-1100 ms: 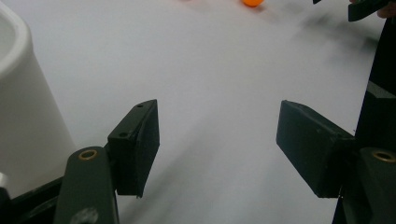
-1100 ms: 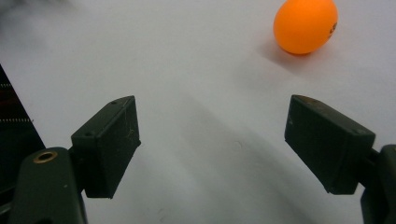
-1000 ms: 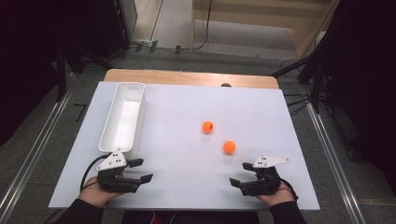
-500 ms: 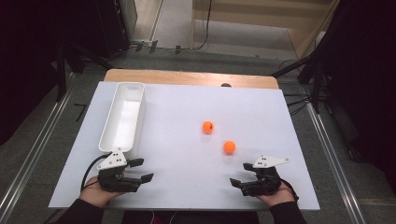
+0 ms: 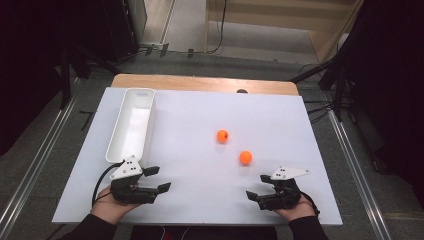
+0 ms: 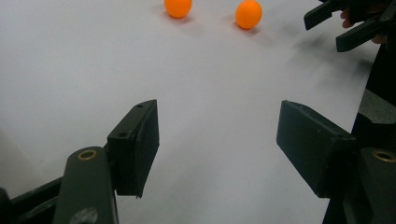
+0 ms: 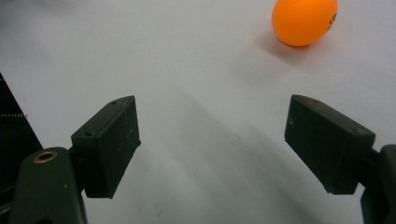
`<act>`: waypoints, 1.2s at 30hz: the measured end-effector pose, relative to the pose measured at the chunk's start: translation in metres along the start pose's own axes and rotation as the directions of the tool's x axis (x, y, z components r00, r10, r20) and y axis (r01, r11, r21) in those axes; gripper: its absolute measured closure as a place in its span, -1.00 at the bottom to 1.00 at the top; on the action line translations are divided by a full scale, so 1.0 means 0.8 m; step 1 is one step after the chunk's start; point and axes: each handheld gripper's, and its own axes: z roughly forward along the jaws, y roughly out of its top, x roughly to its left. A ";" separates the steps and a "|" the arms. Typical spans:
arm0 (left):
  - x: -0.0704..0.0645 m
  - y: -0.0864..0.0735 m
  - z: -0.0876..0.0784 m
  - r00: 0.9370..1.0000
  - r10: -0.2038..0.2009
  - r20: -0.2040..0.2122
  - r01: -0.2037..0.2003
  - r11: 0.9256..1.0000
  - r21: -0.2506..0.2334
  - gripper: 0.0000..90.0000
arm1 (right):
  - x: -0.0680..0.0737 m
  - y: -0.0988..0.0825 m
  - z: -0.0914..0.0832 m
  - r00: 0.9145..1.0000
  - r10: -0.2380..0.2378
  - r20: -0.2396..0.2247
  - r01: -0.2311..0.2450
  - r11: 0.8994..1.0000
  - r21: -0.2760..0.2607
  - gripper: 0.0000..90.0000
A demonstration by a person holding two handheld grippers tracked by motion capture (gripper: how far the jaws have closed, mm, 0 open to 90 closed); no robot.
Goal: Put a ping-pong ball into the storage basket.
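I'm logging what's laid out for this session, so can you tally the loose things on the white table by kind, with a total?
Orange balls: 2, the farther ball and the nearer ball
White trays: 1, the long tray at the table's left, with nothing visible inside
Total: 3

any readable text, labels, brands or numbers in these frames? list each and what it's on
None can be read.
Orange ball nearest the right gripper: small dark print at its right edge in the right gripper view, too small and cut off to read.
Farther orange ball: a dark speck in the high view, too small to tell.
White bin, white table top, left gripper: no markings visible.
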 end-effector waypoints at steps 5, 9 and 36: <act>-0.003 0.005 0.005 1.000 -0.012 0.010 0.012 1.000 -0.002 -0.33 | -0.001 0.000 0.000 1.000 0.001 0.002 -0.001 1.000 -0.009 -0.63; -0.005 0.008 0.010 1.000 -0.013 0.018 0.013 1.000 -0.001 -0.33 | -0.001 -0.001 0.000 1.000 0.006 -0.002 -0.006 1.000 -0.004 -0.63; -0.011 0.032 0.044 0.999 0.003 0.052 -0.004 1.000 0.023 -0.48 | 0.000 0.000 0.000 1.000 -0.002 0.017 0.002 1.000 0.000 -0.63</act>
